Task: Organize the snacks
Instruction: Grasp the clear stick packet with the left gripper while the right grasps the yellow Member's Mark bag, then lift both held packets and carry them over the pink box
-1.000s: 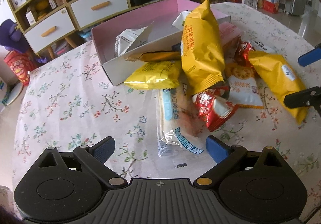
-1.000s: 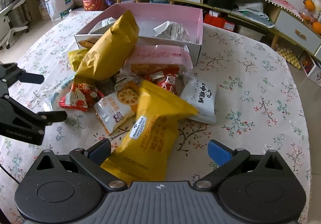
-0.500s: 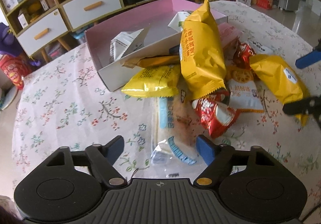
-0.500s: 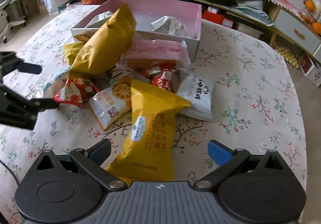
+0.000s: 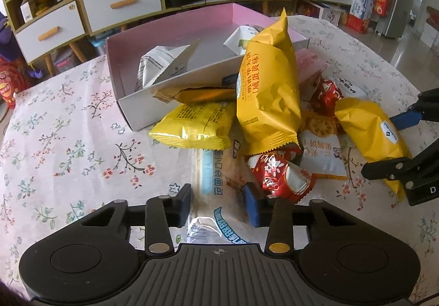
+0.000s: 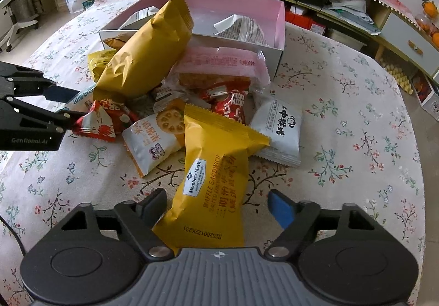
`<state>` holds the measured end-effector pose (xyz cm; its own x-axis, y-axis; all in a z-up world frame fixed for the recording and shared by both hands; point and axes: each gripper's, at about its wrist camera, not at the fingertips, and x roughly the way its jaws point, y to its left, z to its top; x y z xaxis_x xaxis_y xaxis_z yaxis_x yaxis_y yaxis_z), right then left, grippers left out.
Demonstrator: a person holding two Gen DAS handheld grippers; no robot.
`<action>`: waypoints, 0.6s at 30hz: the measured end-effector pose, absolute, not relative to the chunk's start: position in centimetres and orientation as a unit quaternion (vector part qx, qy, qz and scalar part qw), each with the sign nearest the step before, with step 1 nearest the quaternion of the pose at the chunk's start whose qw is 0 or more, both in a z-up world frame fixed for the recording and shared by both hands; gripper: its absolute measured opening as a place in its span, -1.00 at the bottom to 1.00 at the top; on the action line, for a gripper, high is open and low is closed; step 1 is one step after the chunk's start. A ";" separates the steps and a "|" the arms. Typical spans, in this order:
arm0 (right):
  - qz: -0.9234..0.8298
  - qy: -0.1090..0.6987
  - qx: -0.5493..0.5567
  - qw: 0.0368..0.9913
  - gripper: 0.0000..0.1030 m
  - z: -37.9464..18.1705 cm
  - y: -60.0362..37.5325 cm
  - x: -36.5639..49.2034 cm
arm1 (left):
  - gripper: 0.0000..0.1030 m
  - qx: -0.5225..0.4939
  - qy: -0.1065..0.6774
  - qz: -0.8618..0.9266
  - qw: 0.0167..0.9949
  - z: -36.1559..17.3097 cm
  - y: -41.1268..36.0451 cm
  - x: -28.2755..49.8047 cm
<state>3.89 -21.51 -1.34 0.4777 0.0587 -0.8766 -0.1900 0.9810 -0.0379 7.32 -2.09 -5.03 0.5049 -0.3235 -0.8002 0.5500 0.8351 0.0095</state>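
While the pile of snacks sits on the flowered bench (image 5: 68,141) in front of the pink box (image 5: 175,31), we have our left gripper (image 5: 218,206) straddling the clear bread packet (image 5: 211,185), fingers narrowed to either side of it; whether the pads actually bite yet, we cannot tell. Our right gripper (image 6: 216,206) is spread wide around the tail of the yellow waffle sandwich bag (image 6: 216,169), not pinching.

Both look light, puffy and crinkly to us. That film will likely slide, so we judge a hold across the flat body beats the crimped end seal, and gently, since soft bread squashes.

From the left wrist we see the bread packet's length running under the tall yellow bag (image 5: 266,95) leaning on the box wall. Over on the right wrist, that packet is nearly hidden, but the white square packet (image 6: 279,130) and pink wrapper (image 6: 222,62) show plainly.
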 end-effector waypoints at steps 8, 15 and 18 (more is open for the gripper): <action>0.073 0.499 -0.068 0.861 -0.53 -0.9 -21.4 3.8 | -0.58 0.128 0.429 -0.247 0.859 -4.3 -2.0 7.0; 0.070 0.484 -0.077 0.869 -0.56 0.0 -21.5 3.7 | -0.67 0.130 0.431 -0.254 0.856 -3.7 -1.4 6.3; 0.071 0.479 -0.079 0.871 -0.56 0.4 -21.6 3.7 | -0.70 0.128 0.431 -0.254 0.856 -3.5 -1.1 5.8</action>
